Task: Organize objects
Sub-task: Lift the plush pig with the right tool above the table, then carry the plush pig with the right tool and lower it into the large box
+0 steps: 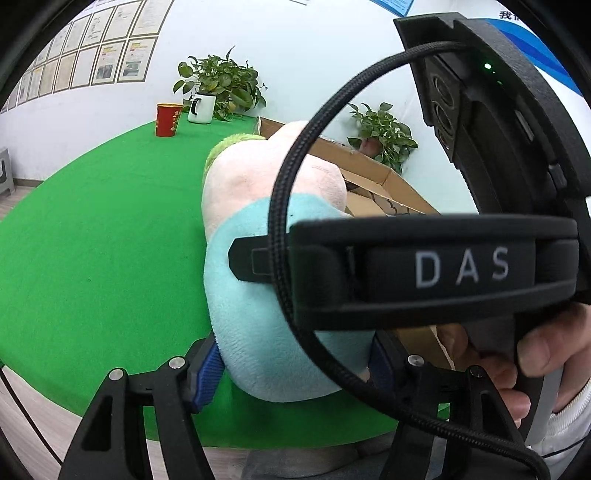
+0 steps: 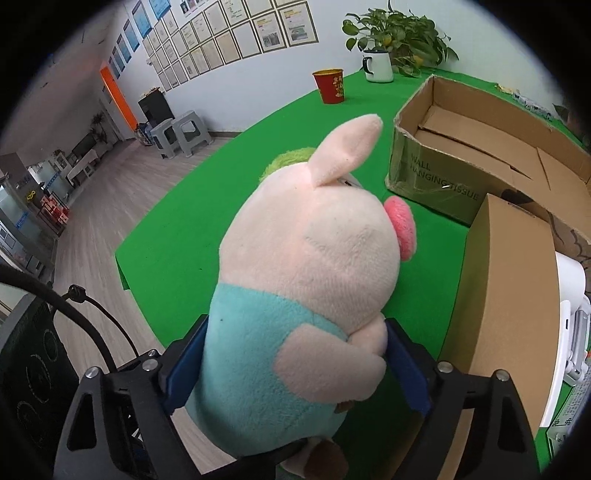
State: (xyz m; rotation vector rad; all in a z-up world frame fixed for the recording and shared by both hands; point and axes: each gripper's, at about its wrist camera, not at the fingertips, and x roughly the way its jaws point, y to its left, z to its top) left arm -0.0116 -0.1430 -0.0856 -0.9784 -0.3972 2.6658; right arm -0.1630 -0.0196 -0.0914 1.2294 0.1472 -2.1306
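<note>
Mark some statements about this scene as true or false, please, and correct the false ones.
1. The plush pig wears a teal shirt. True.
2. The red cup lies on its side. False: it stands upright.
3. The pig sits inside the cardboard box. False: it is outside, between the right claw pads.
4. A white mug stands by the potted plant. True.

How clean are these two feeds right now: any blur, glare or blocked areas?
Left wrist view: the right gripper and its looping cable sit very close, soft-focused, hiding much of the plush pig. Right wrist view: pig sharp, evenly lit, no glare. Both views: strong fisheye bending of the green mat's edge, dark corners.
</note>
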